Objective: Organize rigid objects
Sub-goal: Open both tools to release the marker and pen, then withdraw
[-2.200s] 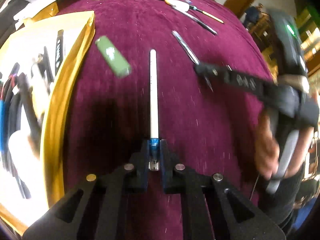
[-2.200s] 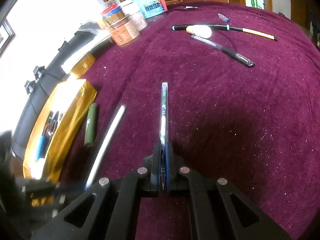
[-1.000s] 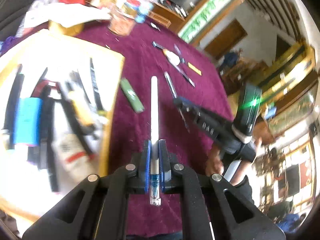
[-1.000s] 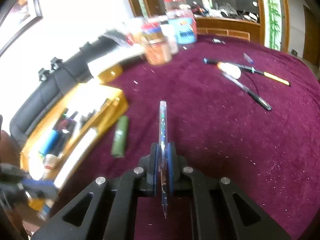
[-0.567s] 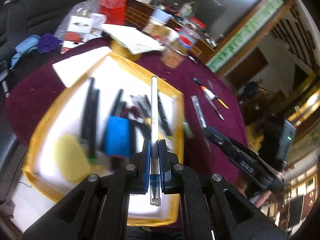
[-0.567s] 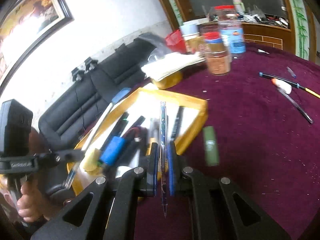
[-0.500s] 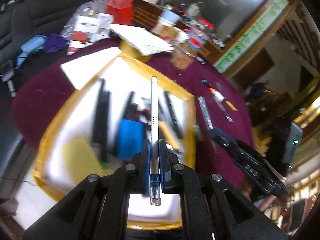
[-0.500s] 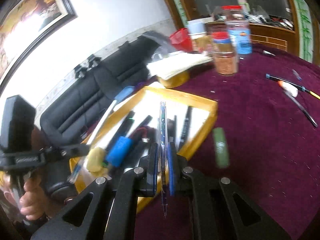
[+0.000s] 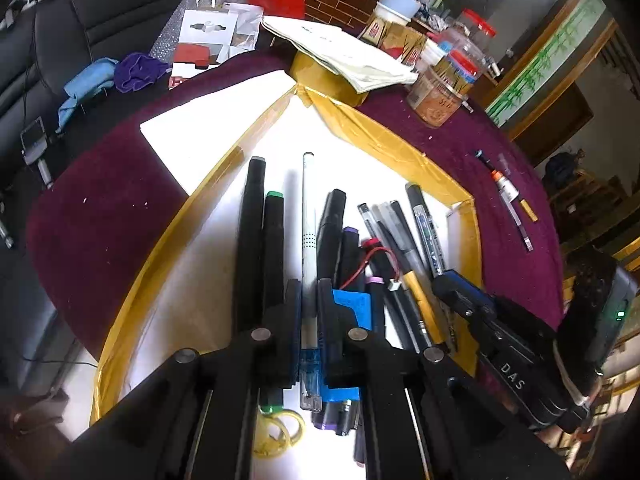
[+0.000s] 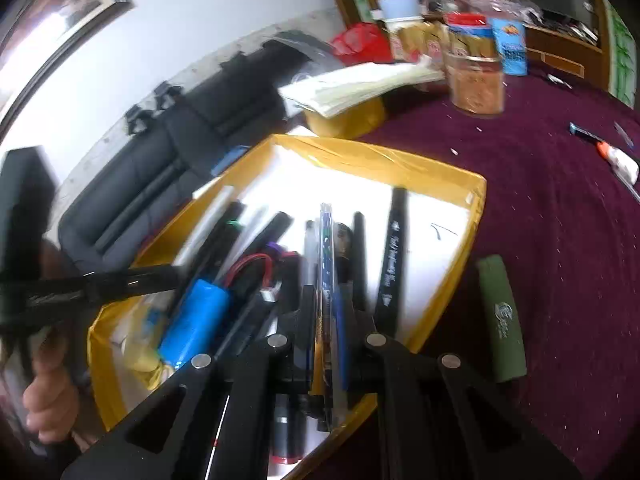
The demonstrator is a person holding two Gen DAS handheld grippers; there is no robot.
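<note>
My left gripper (image 9: 309, 292) is shut on a long white pen (image 9: 308, 216), which points out over the yellow-rimmed tray (image 9: 384, 140). The tray's white floor holds several black markers, pens and a blue battery pack (image 10: 196, 320) with red wires. My right gripper (image 10: 328, 300) is shut on a clear patterned pen (image 10: 327, 240) and hangs over the tray's near corner. From the left wrist view the right gripper (image 9: 444, 284) reaches in over the tray's right side. A green cylinder (image 10: 502, 320) lies on the maroon cloth just right of the tray.
Jars (image 9: 440, 92) and a stack of papers (image 9: 344, 52) stand beyond the tray. Loose pens (image 9: 508, 196) lie on the maroon tablecloth (image 10: 560, 220) at the right. A black sofa (image 10: 192, 152) with clutter lies behind. A person's hand (image 10: 48, 404) grips the left tool.
Both grippers have carried their pens from over the bare cloth leftward to above the tray. The left one has tipped down and come lower over the tray's contents.
</note>
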